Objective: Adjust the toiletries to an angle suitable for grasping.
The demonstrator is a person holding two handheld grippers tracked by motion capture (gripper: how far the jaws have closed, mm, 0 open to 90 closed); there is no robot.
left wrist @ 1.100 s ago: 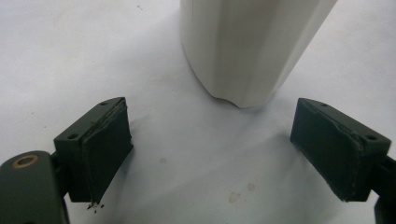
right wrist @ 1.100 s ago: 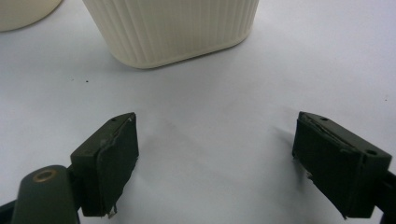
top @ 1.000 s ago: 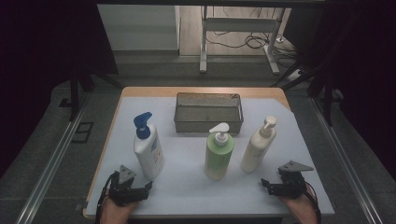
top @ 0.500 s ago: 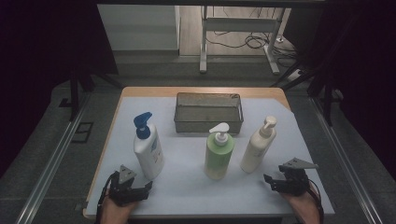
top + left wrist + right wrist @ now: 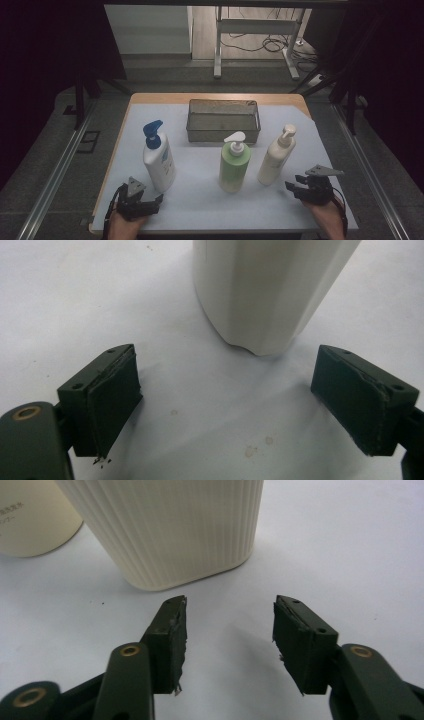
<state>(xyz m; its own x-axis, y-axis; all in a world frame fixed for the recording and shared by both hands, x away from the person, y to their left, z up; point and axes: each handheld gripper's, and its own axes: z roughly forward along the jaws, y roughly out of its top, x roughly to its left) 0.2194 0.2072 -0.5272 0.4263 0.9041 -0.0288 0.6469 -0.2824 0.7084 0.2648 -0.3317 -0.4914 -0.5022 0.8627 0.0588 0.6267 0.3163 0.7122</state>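
Right claw (image 5: pixel 227 630) has just been closing, nothing between its jaws, near the cream bottle (image 5: pixel 175 530); left claw (image 5: pixel 225 400) spread before the white bottle (image 5: pixel 265 290) on the counter (image 5: pixel 200 200).

high: above, facing forward-down | gripper views: low, close | shared: cream bottle (image 5: pixel 274 159) (image 5: pixel 170 530)
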